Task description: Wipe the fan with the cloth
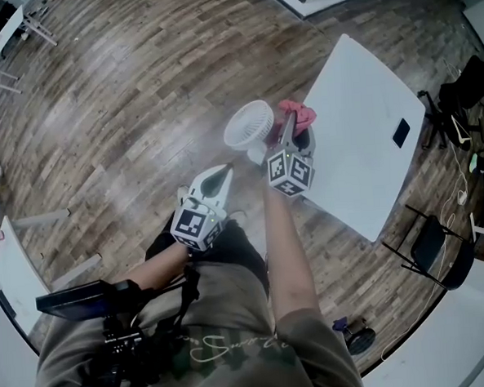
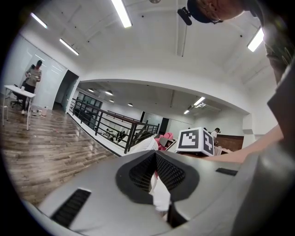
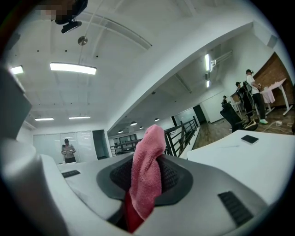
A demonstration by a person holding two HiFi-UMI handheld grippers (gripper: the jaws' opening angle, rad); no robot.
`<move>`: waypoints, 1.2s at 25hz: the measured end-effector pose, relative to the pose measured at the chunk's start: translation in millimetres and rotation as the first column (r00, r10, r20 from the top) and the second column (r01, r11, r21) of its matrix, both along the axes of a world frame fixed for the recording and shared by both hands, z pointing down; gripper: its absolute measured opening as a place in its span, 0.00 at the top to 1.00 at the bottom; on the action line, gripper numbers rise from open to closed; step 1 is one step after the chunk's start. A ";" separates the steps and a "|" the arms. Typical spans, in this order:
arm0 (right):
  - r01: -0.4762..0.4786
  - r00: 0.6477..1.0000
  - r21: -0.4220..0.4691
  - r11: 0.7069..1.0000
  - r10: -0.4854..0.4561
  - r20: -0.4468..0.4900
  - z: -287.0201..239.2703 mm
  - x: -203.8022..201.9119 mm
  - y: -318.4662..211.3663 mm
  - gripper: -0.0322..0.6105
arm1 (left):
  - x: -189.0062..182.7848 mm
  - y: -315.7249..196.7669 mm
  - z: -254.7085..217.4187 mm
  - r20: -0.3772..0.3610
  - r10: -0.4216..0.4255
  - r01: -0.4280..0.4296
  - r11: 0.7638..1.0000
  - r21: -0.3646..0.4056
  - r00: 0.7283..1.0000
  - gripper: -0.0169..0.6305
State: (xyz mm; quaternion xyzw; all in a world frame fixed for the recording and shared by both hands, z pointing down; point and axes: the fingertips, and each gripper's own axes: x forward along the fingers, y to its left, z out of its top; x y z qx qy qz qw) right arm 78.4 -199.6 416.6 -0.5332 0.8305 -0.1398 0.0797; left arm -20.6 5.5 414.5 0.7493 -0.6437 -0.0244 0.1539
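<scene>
In the head view a white fan point(image 1: 250, 124) stands at the near corner of a white table point(image 1: 362, 152), its round grille facing up. My right gripper point(image 1: 294, 130) is just right of the fan, level, and shut on the pink cloth point(image 1: 296, 113). In the right gripper view the cloth point(image 3: 147, 166) sticks up out of the closed pads point(image 3: 168, 177) and hangs below them. My left gripper point(image 1: 223, 173) is held off the table's edge, short of the fan's base, and is shut. Its own view shows the fan's grille point(image 2: 146, 144) beyond the jaws, with something white in the gap.
A dark phone point(image 1: 400, 131) lies on the table's far side. Black chairs point(image 1: 438, 254) stand to the right of the table over wooden floor point(image 1: 138, 97). A black railing point(image 2: 108, 129) runs behind the fan. A person point(image 2: 33, 76) stands by a distant desk.
</scene>
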 end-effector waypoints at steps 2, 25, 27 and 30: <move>-0.031 0.999 -0.015 0.999 0.031 0.026 0.4 7.2 -5.7 0.79 | 1.5 -0.2 0.9 -0.001 0.007 -0.007 1.000 0.013 1.000 0.95; 0.094 0.994 -0.162 0.982 -0.083 0.076 53.7 -32.8 70.8 0.79 | -11.8 -10.9 0.0 -0.034 0.030 -0.030 0.999 0.022 0.999 0.95; 0.092 0.994 -0.167 0.982 -0.080 0.073 66.4 -41.4 75.5 0.79 | -21.0 -10.0 6.2 -0.043 0.042 -0.041 0.999 0.016 0.998 0.95; 0.125 0.991 -0.172 0.977 -0.116 0.061 81.9 -60.1 84.3 0.79 | -32.6 -2.7 15.1 -0.037 0.041 -0.042 0.999 -0.017 0.998 0.95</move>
